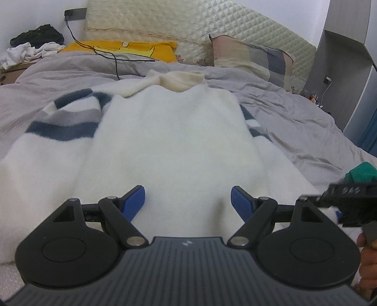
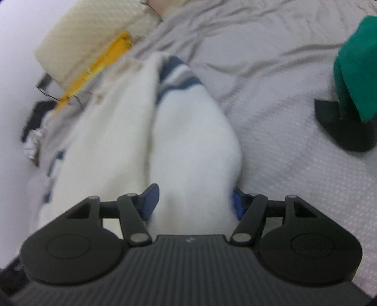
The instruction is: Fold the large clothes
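A fluffy white sweater [image 1: 172, 141] with blue and grey sleeve stripes lies flat on the grey bed cover [image 1: 294, 122], collar [image 1: 181, 80] toward the headboard. My left gripper [image 1: 188, 202] hovers open over the sweater's lower body, its blue pads [image 1: 135, 201] wide apart with only flat fabric below them. In the right wrist view, the sweater's right sleeve [image 2: 188, 141] runs from its striped part [image 2: 176, 73] down into my right gripper [image 2: 193, 203]. The thick white fabric fills the gap and touches both pads. Part of the right gripper [image 1: 344, 195] shows at the left view's right edge.
Yellow pillow [image 1: 122, 48] and checked pillow [image 1: 252, 56] lean on the quilted headboard [image 1: 188, 21]. A black cable [image 1: 110, 56] trails over the cover. Clothes pile [image 1: 33, 44] at far left. A green cloth [image 2: 355, 66] sits on a black object [image 2: 341, 124] right of the sleeve.
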A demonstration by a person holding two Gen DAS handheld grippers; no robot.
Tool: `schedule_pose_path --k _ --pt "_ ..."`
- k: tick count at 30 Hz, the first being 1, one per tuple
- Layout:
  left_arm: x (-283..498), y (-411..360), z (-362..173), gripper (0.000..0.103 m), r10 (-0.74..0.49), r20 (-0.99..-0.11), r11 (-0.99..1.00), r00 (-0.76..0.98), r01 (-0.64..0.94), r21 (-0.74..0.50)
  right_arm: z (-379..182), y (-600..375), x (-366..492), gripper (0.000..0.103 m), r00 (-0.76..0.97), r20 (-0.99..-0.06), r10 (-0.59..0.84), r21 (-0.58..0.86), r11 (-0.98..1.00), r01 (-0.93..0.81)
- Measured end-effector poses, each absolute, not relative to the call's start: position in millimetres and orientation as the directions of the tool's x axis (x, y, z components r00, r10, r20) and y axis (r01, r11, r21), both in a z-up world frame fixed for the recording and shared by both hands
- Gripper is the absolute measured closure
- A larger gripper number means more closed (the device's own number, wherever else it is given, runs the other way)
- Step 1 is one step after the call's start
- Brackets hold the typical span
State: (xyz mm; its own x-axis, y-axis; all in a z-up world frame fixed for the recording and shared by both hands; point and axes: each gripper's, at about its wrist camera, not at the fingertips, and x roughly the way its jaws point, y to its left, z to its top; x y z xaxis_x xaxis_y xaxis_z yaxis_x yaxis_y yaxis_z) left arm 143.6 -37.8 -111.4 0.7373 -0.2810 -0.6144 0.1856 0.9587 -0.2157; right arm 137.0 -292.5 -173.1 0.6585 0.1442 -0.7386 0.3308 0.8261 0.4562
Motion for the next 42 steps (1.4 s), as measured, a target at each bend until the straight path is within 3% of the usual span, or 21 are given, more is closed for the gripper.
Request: schedule_pose_path --k 2,4,6,9,17,23,30,36,42 --pt "143.5 -38.9 -111.9 0.02 -0.277 -0.614 0.96 0.739 0.185 -0.211 -179.9 -292.4 139.1 0.051 0.621 -0.774 0.123 0.416 0.839 0.352" --pt "142.8 -39.9 -113.0 0.02 -0.272 -0.616 0.962 0.739 0.185 -0.202 -181.5 -289.6 141.0 0.055 0.613 -0.782 0.115 0.397 0.85 0.347" --pt "142.6 -40.3 -113.9 0.02 -0.269 -0.618 0.962 0.738 0.184 -0.2 -182.1 -285.4 140.5 0.074 0.609 -0.784 0.12 0.391 0.858 0.334" --pt "142.9 -39.0 -113.7 0.02 -0.266 -0.616 0.963 0.741 0.176 -0.205 -176.2 -281.6 134.9 0.085 0.634 -0.766 0.104 0.383 0.866 0.321" --pt "141.4 -27.8 -111.0 0.02 -0.251 -0.612 0.964 0.75 0.134 -0.231 -111.9 -297.2 111.5 0.087 0.756 -0.647 -0.097 0.299 0.88 0.369" --pt "145.4 -19.5 -109.4 0.02 -0.301 -0.605 0.942 0.738 0.13 -0.31 -34.4 -340.0 128.9 0.087 0.799 -0.518 -0.305 0.049 0.922 0.384" --pt "159.0 -7.9 -105.7 0.02 -0.337 -0.574 0.913 0.746 0.11 -0.393 31.3 -418.1 192.0 0.088 0.78 -0.394 -0.485 -0.109 0.868 0.485" --pt "174.4 -9.6 -103.9 0.02 -0.343 -0.552 0.915 0.76 0.136 -0.381 42.8 -476.7 279.1 0.088 0.677 -0.326 -0.66 -0.232 0.75 0.619" --pt "196.1 -14.8 -111.2 0.02 -0.378 -0.538 0.907 0.753 0.187 -0.376 9.5 -538.5 346.9 0.087 0.572 -0.29 -0.767 -0.302 0.641 0.706"
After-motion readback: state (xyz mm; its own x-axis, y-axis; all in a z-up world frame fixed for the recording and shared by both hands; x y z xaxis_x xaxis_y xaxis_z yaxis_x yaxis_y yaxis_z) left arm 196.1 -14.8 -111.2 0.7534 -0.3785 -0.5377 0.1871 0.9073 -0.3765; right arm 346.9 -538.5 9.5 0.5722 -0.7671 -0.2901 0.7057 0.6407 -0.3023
